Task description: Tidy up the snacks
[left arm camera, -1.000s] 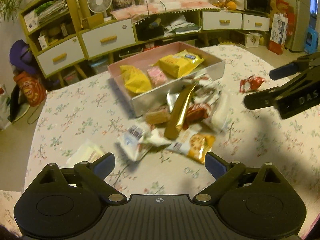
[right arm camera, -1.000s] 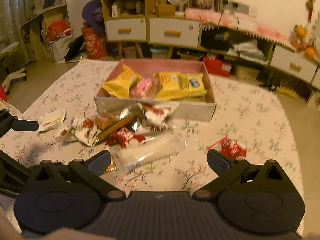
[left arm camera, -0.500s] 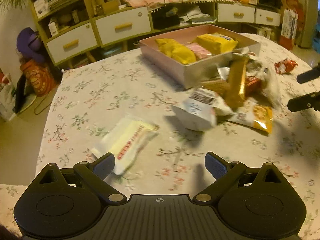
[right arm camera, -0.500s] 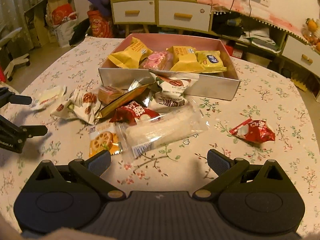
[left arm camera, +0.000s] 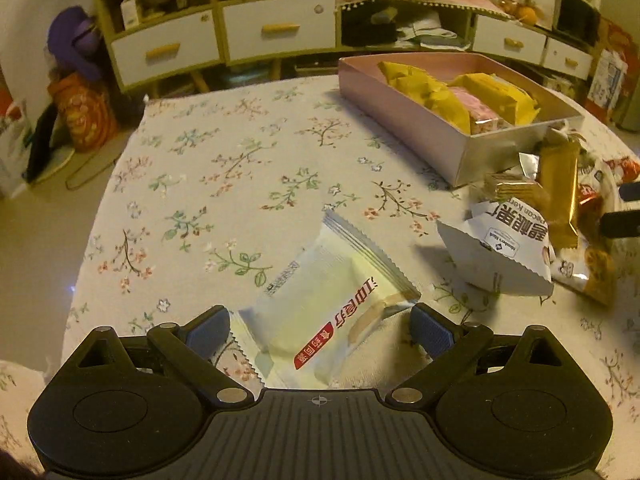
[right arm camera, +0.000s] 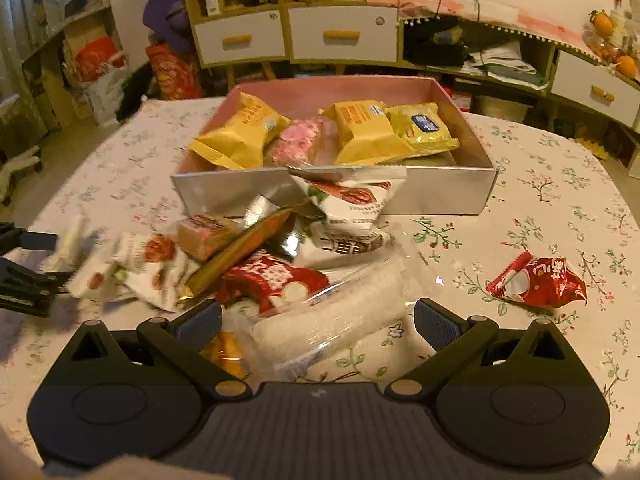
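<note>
My left gripper (left arm camera: 320, 326) is open, its fingers on either side of a pale yellow-white snack packet (left arm camera: 326, 300) lying flat on the floral tablecloth. My right gripper (right arm camera: 318, 320) is open over a clear-wrapped white roll (right arm camera: 332, 320) at the front of a snack pile with a red packet (right arm camera: 276, 280) and a gold bar (right arm camera: 240, 252). The pink-lined box (right arm camera: 332, 194) behind the pile holds yellow and pink packets; it also shows in the left wrist view (left arm camera: 480, 152). The left gripper appears at the right wrist view's left edge (right arm camera: 24, 264).
A lone red packet (right arm camera: 540, 280) lies to the right of the pile. A white nut packet (left arm camera: 500, 252) lies right of the left gripper. Cabinets with drawers (right arm camera: 340, 36) stand beyond the table. The table edge curves away at the left (left arm camera: 100, 216).
My left gripper has swung left, away from the pile, and closed in on the pale packet, which now lies between its fingers. My right gripper has moved forward over the clear-wrapped roll.
</note>
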`<state>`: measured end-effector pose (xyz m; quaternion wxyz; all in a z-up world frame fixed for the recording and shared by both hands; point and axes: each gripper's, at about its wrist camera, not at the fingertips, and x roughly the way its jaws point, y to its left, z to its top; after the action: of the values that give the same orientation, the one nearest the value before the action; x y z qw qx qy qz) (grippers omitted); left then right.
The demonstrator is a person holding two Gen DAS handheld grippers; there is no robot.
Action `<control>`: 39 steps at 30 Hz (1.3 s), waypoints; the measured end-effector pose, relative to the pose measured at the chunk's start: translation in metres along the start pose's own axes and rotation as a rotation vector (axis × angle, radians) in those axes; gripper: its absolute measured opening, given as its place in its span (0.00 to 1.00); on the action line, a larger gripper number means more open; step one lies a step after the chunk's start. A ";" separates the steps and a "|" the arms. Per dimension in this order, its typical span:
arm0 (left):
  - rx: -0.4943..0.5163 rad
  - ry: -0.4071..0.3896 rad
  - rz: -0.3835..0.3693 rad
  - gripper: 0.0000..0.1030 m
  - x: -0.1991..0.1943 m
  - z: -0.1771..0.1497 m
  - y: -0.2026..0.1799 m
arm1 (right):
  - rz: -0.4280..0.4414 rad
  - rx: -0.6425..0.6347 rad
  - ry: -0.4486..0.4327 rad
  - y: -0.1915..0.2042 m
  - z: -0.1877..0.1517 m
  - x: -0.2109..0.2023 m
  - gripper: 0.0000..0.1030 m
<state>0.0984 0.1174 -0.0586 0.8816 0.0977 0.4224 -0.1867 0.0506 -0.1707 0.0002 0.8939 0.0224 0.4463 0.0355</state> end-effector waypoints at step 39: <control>-0.174 -0.016 0.119 0.72 0.012 0.020 -0.021 | -0.041 -0.026 0.078 -0.028 0.003 0.006 0.62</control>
<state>0.1101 0.0887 -0.0557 0.8997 0.0439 0.4232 -0.0973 0.0581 -0.1983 -0.0048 0.8766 0.0003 0.4807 0.0237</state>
